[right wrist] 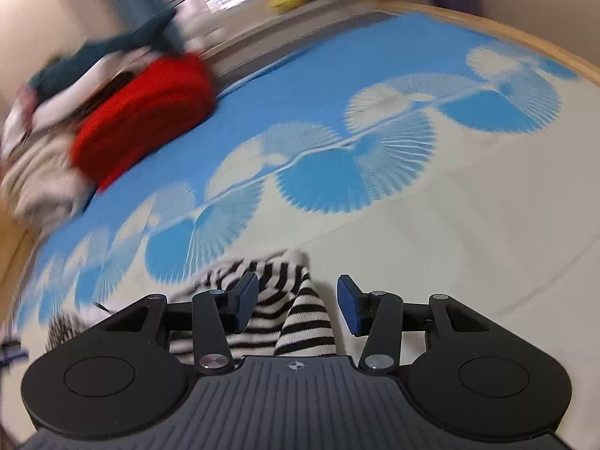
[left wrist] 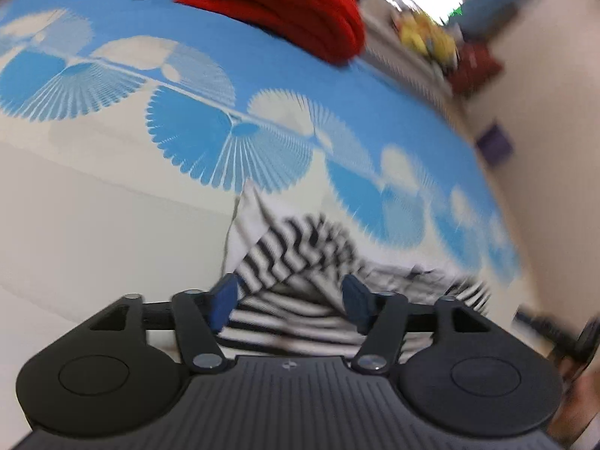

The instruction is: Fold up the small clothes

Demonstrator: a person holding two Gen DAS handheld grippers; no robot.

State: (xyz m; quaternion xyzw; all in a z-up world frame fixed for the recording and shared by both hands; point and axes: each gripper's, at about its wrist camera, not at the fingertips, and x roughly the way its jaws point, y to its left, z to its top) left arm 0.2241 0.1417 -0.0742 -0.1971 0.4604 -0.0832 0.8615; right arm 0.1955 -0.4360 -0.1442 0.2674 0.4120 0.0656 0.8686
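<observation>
- Left wrist view: the left tongs (left wrist: 292,302) stand wide over the striped garment (left wrist: 296,258), gripping nothing. The garment lies bunched on the bed (left wrist: 112,206), seemingly partway folded. A red folded item (left wrist: 277,3) sits far back, judged finished.
- Right wrist view: the right tongs (right wrist: 298,309) are parted, striped cloth (right wrist: 300,318) between them but unpinched. Flattening probably remains.

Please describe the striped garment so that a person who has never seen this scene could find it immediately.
Find the large blue and white bedspread with fan patterns. At its near, white edge, just ahead of both grippers, lies the crumpled striped garment. Its black and white stripes set it apart from the plain red folded garment at the far end.
</observation>
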